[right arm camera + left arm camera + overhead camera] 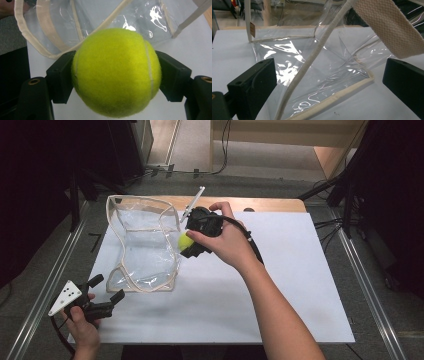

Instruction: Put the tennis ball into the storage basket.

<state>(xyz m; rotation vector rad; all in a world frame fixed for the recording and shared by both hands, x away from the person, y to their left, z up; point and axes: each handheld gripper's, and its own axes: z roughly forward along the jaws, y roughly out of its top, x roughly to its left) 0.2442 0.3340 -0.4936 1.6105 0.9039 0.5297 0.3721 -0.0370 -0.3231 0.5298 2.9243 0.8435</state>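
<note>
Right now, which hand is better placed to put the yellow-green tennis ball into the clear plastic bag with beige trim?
The right. The right gripper already clamps the yellow-green tennis ball just beside the clear plastic bag with beige trim. The left gripper is open and holds nothing, near the bag's lower corner.

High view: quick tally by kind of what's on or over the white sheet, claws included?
Tennis ball: 1
Clear bag: 1
Claws: 2, the left claw and the right claw
Total: 4
</note>
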